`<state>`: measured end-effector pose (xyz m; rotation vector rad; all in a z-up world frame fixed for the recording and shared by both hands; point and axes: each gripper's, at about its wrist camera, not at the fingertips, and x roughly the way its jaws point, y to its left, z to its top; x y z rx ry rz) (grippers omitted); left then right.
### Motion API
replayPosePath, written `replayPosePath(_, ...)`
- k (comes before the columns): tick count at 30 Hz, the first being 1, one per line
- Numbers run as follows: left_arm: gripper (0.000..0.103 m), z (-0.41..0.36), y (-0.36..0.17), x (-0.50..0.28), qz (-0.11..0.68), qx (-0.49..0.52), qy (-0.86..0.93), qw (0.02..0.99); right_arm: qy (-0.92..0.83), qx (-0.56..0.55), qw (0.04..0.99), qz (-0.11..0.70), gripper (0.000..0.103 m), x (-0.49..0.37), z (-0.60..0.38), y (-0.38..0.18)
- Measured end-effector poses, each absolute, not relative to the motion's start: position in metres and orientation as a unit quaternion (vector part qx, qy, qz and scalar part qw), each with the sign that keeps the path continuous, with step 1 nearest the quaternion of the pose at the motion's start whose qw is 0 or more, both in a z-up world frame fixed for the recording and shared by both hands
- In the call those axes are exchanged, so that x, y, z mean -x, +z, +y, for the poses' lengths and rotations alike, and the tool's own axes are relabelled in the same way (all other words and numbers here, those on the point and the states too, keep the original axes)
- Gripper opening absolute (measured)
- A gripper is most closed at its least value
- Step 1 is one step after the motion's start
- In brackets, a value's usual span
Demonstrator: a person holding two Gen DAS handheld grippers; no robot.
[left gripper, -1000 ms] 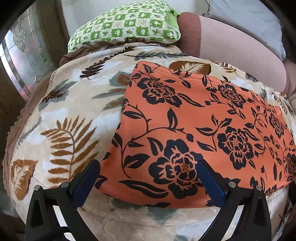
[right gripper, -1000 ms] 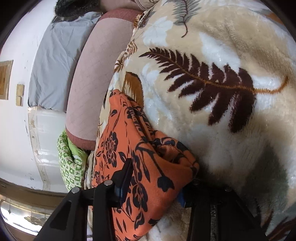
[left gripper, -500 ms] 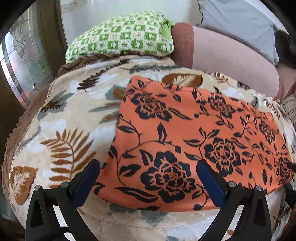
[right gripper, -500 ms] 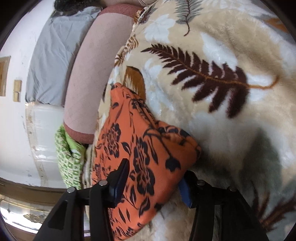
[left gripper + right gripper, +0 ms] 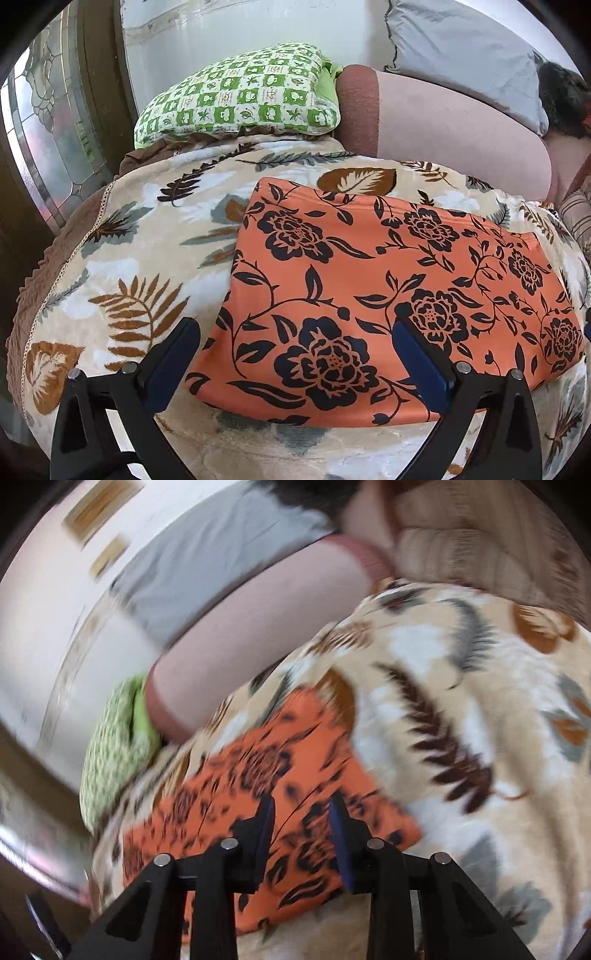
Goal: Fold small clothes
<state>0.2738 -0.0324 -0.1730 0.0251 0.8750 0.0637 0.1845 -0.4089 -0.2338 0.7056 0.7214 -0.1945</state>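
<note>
At the far left of the left wrist view, a stained-glass window panel (image 5: 44, 147) is standing beside a green-and-white checked pillow (image 5: 240, 96), which is resting at the head of the bed on a beige plush blanket printed with brown fern leaves (image 5: 122, 295). The left gripper (image 5: 295, 350) is hovering with its jaws spread wide and holding nothing, straddling the near left corner of the orange fabric garment with black flowers (image 5: 369, 288). That garment is lying flat and folded into a neat rectangle on the blanket, nearer the pink bolster (image 5: 443, 125) than a second ago.

Further right, the right gripper (image 5: 301, 819) is looking down on the same orange garment (image 5: 229, 794) through heavy motion blur. A second ago its jaws were pinching a bunched fold of the cloth; now they have been closing on nothing, narrowed yet still parted, with the cloth lying beneath them rather than between them, and the view has rolled and risen clear.

So the fold seems to be released and laid, and this piece looks finished or ready for one last smoothing.
</note>
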Motion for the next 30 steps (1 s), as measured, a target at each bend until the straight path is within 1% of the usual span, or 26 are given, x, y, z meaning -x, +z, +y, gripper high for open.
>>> replayPosePath(8,0.103,-0.034,-0.176,-0.276,0.427,-0.012,0.031,0.904,-0.084,-0.343,0.845,0.401,0.031,-0.199,-0.403,-0.260)
replayPosePath(12,0.103,-0.037,-0.184,-0.279,0.439,-0.016,0.029,0.898,-0.102,-0.341,0.812,0.462,0.029,-0.210,-0.403,-0.287)
replayPosePath(13,0.103,-0.039,-0.190,-0.281,0.449,-0.017,0.025,0.893,-0.101,-0.346,0.803,0.474,0.030,-0.211,-0.404,-0.295)
replayPosePath(15,0.103,-0.041,-0.202,-0.286,0.476,-0.018,0.015,0.879,-0.099,-0.351,0.804,0.470,0.029,-0.211,-0.405,-0.293)
replayPosePath(17,0.103,-0.041,-0.224,-0.294,0.521,-0.013,0.015,0.853,-0.096,-0.355,0.804,0.468,0.029,-0.210,-0.407,-0.292)
replayPosePath(18,0.103,-0.041,-0.229,-0.295,0.525,-0.013,0.018,0.851,-0.094,-0.362,0.801,0.467,0.030,-0.208,-0.409,-0.293)
replayPosePath(21,0.103,-0.048,-0.227,-0.294,0.510,-0.043,0.028,0.858,-0.080,-0.393,0.796,0.454,0.032,-0.201,-0.418,-0.287)
replayPosePath(23,0.103,-0.048,-0.218,-0.290,0.499,-0.021,0.012,0.866,-0.066,-0.416,0.799,0.428,0.032,-0.192,-0.426,-0.279)
replayPosePath(25,0.103,-0.048,-0.204,-0.284,0.474,-0.014,0.003,0.880,-0.046,-0.436,0.800,0.409,0.032,-0.184,-0.430,-0.272)
replayPosePath(27,0.103,-0.053,-0.189,-0.276,0.440,-0.035,0.004,0.897,-0.020,-0.461,0.792,0.399,0.033,-0.176,-0.433,-0.270)
replayPosePath(29,0.103,-0.057,-0.180,-0.269,0.416,-0.051,0.006,0.908,-0.002,-0.490,0.774,0.400,0.036,-0.168,-0.436,-0.274)
replayPosePath(30,0.103,-0.058,-0.178,-0.267,0.411,-0.053,0.003,0.910,-0.002,-0.503,0.765,0.402,0.043,-0.164,-0.438,-0.277)
